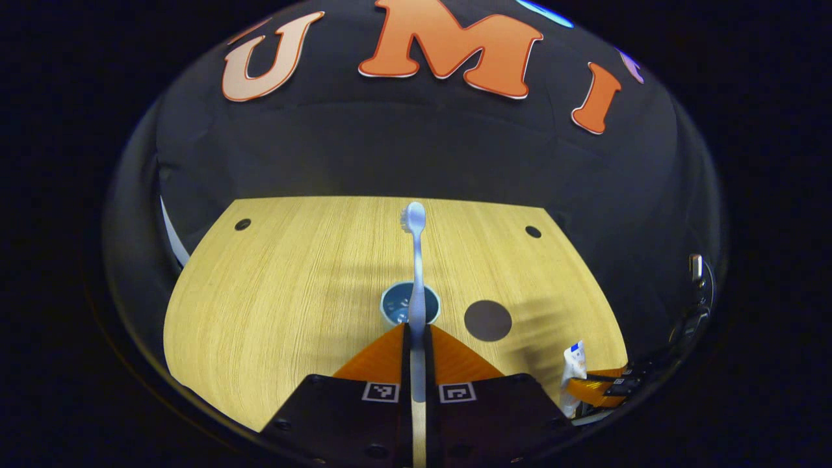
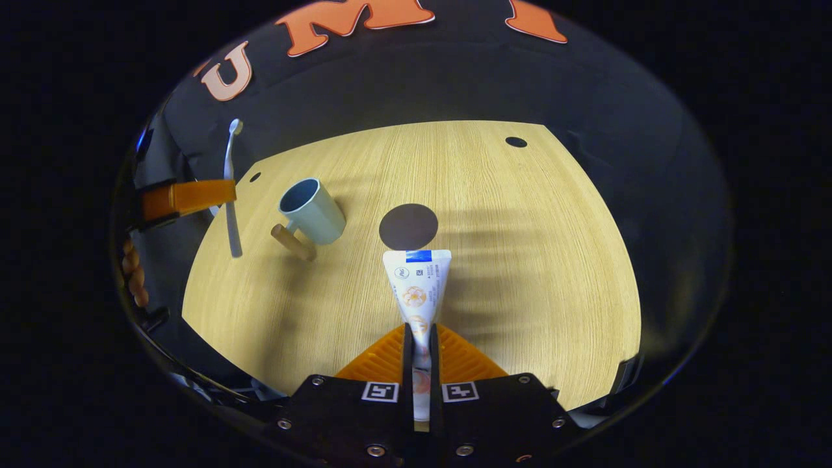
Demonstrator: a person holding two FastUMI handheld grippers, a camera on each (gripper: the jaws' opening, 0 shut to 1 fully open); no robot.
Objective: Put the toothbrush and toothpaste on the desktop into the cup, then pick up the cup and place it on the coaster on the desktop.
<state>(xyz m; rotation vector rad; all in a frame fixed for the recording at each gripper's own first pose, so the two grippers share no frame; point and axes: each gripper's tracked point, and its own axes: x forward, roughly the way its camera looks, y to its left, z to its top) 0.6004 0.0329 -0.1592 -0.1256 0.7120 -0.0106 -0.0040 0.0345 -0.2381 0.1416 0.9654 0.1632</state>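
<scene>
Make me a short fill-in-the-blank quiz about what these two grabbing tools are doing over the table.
1. The left gripper is shut on the ____.
2. The right gripper is shut on the ____.
3. The cup stands on the table beside the dark round ____.
4. Inside, the cup is ____.

Missing words: toothbrush; toothpaste; coaster; empty.
</scene>
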